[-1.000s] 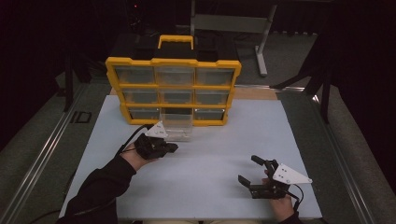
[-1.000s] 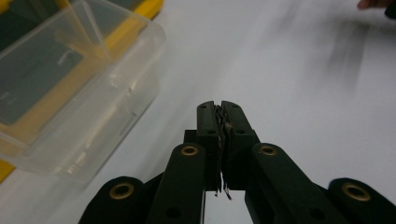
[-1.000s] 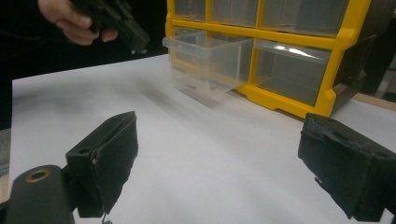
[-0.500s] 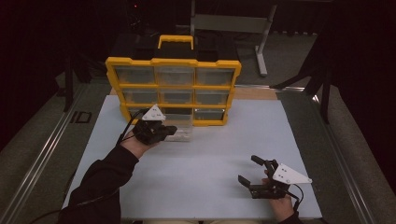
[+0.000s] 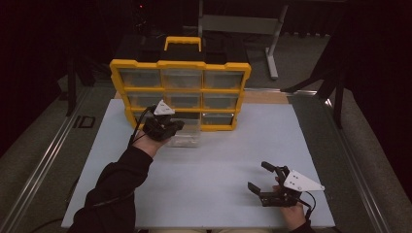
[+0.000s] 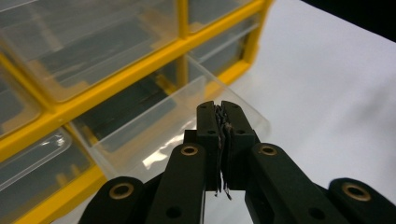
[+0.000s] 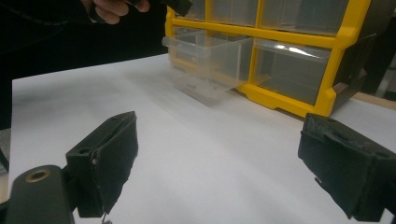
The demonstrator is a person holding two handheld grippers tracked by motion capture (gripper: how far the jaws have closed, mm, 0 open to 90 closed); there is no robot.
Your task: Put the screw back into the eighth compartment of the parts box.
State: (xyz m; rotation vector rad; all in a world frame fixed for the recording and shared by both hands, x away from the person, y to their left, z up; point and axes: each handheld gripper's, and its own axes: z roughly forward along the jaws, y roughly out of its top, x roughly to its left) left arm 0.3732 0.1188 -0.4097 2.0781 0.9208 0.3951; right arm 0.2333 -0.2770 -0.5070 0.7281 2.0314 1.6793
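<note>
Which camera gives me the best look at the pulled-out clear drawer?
The right gripper view: the clear drawer shows whole, from the side. In the left gripper view, jaws cover its front; in the high view, the left gripper overlaps it.

Closed tool [image 6: 225,122] over pulled-out drawer [image 6: 159,130]

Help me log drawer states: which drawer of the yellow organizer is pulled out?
The bottom-row middle drawer, just past the left gripper. It juts onto the white table; the other drawers sit flush in the organizer.
</note>
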